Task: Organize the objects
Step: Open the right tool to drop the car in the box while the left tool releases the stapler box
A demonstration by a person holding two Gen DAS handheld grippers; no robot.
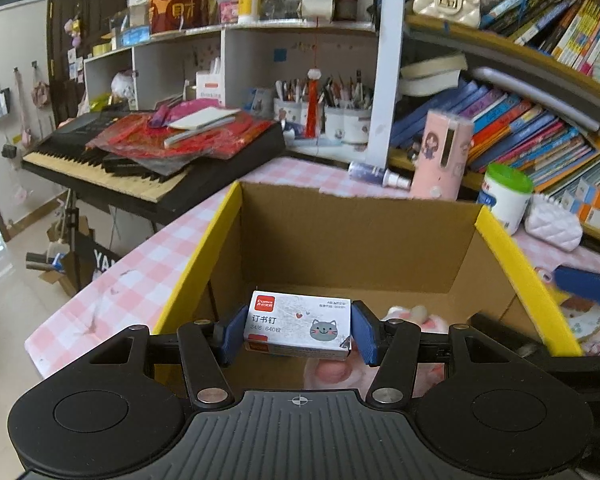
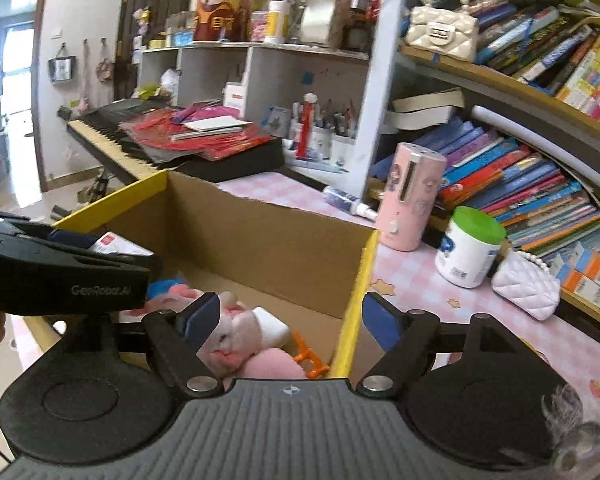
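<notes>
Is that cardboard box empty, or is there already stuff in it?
Not empty. The open-topped cardboard box already holds a pink plush toy and something orange; the staple box is still gripped in the left tongs above it.

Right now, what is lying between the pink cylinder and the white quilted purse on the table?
A white canister with a green lid stands between the pink cylinder and the white quilted purse, seen in both wrist views.

Left gripper (image 1: 298, 330), black frame with blue pads, clamped on small white cardboard staple box (image 1: 298, 328) with red logo and grey cat face; pads pressing box's two short ends; box held level above open brown cardboard carton (image 1: 352, 240) with yellow-edged side walls; pink plush toy (image 1: 414, 316) lying on carton floor below and right of box; carton on pink-checked tablecloth (image 1: 140, 280); blue tip of right gripper (image 1: 586, 282) blurred, beyond carton's right wall.
</notes>
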